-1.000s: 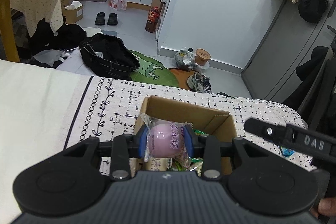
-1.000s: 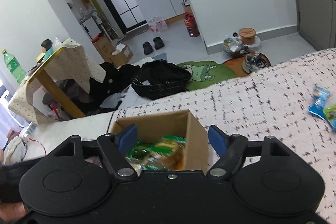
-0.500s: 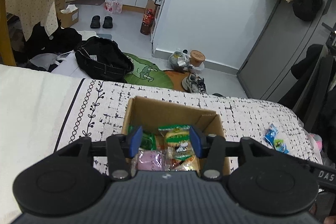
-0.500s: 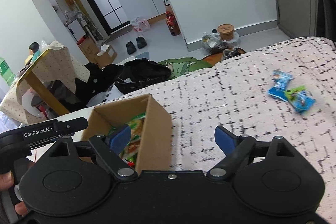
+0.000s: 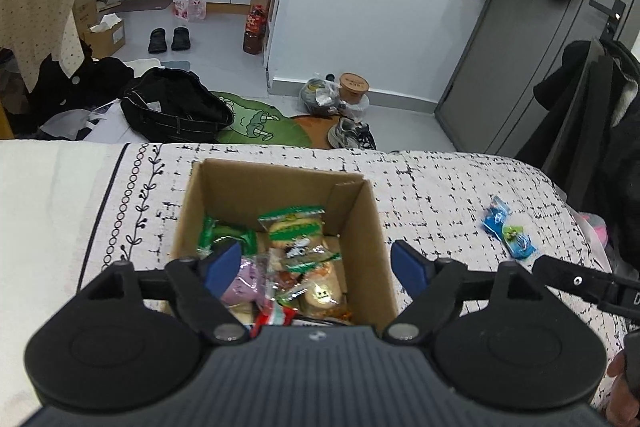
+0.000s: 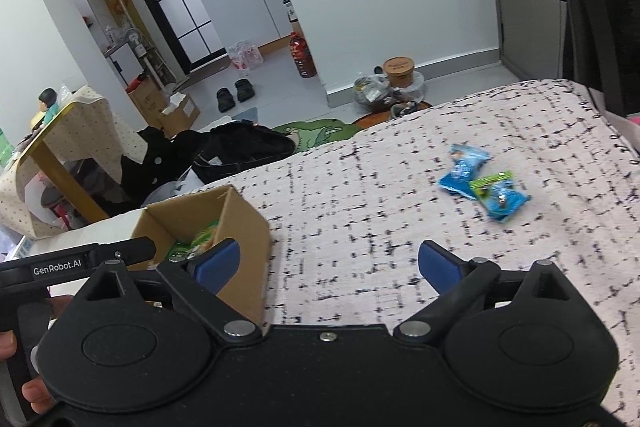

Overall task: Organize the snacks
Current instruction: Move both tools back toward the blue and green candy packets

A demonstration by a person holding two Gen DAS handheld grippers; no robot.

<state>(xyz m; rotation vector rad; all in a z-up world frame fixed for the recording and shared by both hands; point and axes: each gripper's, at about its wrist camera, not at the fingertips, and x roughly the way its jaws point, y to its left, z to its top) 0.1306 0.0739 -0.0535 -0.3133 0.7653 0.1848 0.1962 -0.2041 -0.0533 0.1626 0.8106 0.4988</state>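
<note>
A cardboard box (image 5: 276,183) sits on the black-and-white patterned bed cover (image 5: 440,195) and holds several wrapped snacks, among them a pink bun packet (image 5: 244,285) lying loose at the lower left. My left gripper (image 5: 318,265) hovers over the box, its jaws opening, with nothing pressed between the pads. In the right wrist view the box (image 6: 244,227) is at the left, and two blue snack packets (image 6: 482,183) lie on the cover ahead to the right. My right gripper (image 6: 328,265) is over bare cover, jaws opening and empty. The same blue packets (image 5: 508,233) show right of the box.
Past the bed's far edge lie a black bag (image 5: 176,111), a green mat (image 5: 260,123), shoes and bags on the floor. A covered table (image 6: 68,147) stands at the left. Dark coats (image 6: 592,7) hang at the right. A hand (image 6: 36,395) holds the other gripper's handle.
My left gripper let go of the pink bun packet, which now lies in the box, and its jaws spread wide. My right gripper swung right from the box toward the blue packets, opening further.
</note>
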